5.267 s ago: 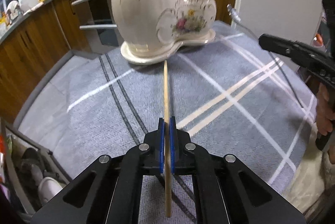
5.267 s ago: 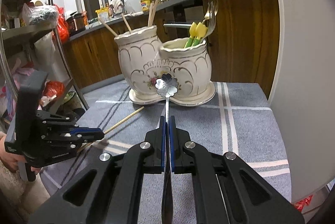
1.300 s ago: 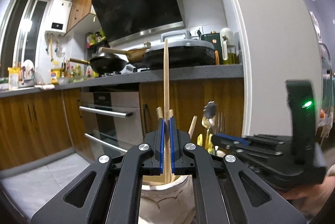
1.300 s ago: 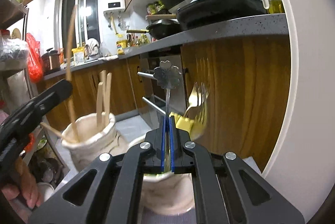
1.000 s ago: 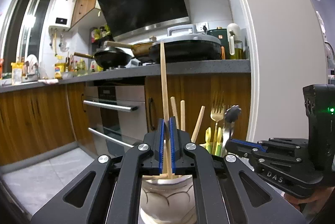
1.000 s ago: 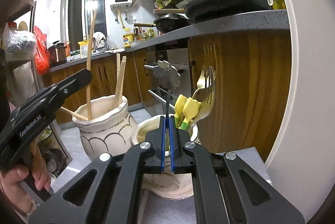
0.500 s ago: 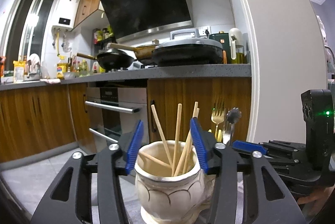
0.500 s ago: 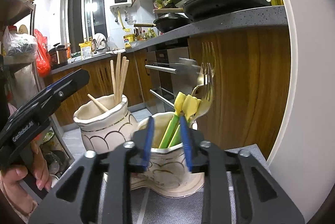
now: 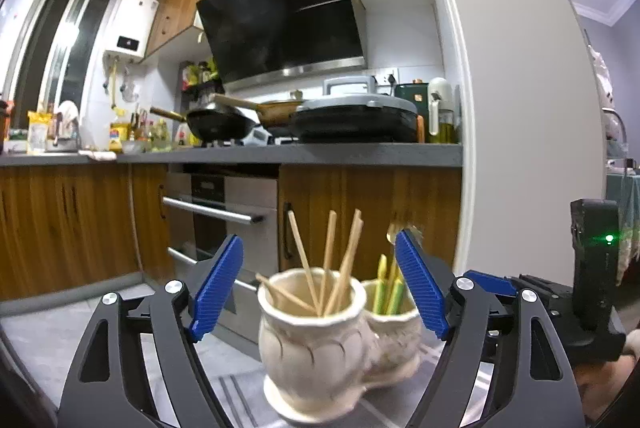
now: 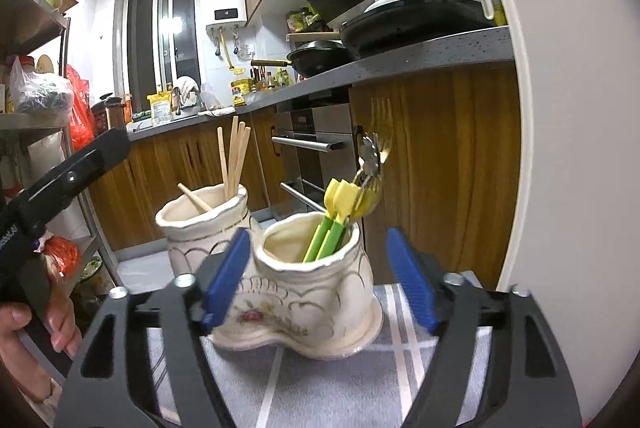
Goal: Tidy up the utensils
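A cream ceramic double-pot utensil holder (image 9: 320, 344) (image 10: 296, 292) stands on a grey striped cloth. Its left pot holds several wooden chopsticks (image 9: 328, 260) (image 10: 234, 155). Its right pot holds yellow-green handled utensils (image 10: 332, 224), forks and a flower-headed metal spoon (image 10: 370, 157). My left gripper (image 9: 318, 288) is wide open and empty, its blue pads either side of the chopstick pot, just short of it. My right gripper (image 10: 318, 276) is wide open and empty, its pads framing the right pot. The other gripper shows at the edge of each view.
The grey cloth with white stripes (image 10: 400, 368) covers the table. Behind are wooden kitchen cabinets, an oven (image 9: 220, 211) and a counter with pans (image 9: 352, 115). A white wall (image 9: 532, 147) stands close on the right. A metal shelf rack (image 10: 36, 131) is at left.
Both grippers were shut, the left on a chopstick and the right on the flower spoon, over the pots. Both opened and dropped them in, then backed away slightly and opened wider.
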